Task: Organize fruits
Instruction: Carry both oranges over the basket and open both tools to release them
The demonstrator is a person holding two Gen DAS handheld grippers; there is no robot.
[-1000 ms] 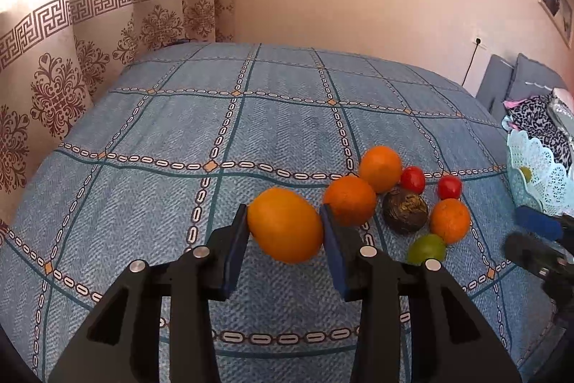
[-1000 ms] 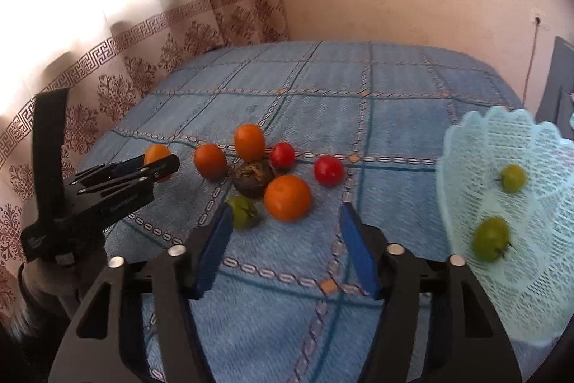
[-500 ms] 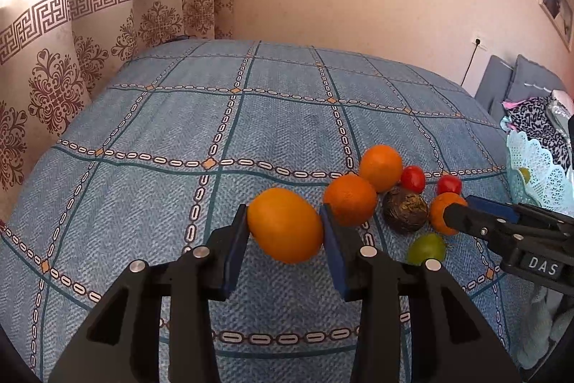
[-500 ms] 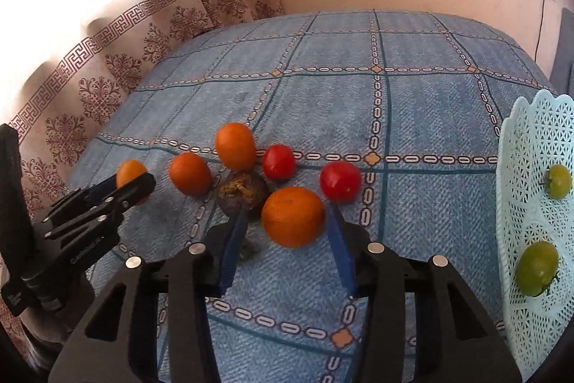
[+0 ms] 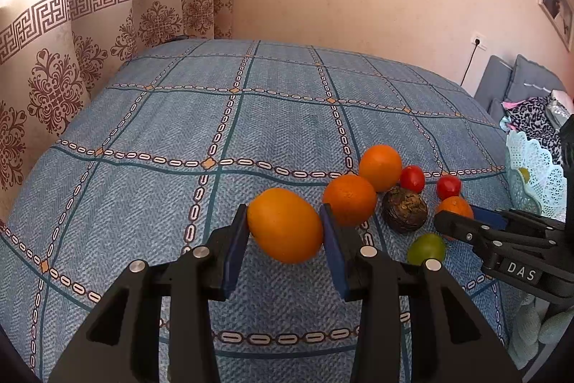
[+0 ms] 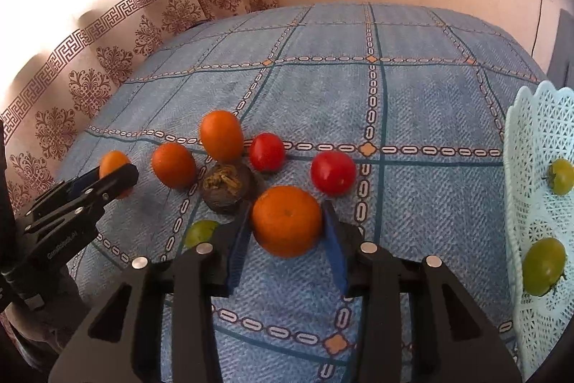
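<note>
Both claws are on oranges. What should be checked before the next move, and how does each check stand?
Left claw shut on large oval orange fruit: ok.
Right claw pads against both sides of round orange fruit: ok.
Round orange fruit lifted off blue patterned bedspread: cannot tell.
Dark wrinkled round fruit clear of right claw: cannot tell, very close.
Pale blue lattice plastic basket has room: ok.

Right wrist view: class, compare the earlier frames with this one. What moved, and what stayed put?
The right hand-held gripper advanced from open space onto the mandarin, its blue pads now closing around it. The left hand-held gripper stayed clamped on its orange. The other fruit on the bedspread and the green ones in the basket kept their places.
</note>
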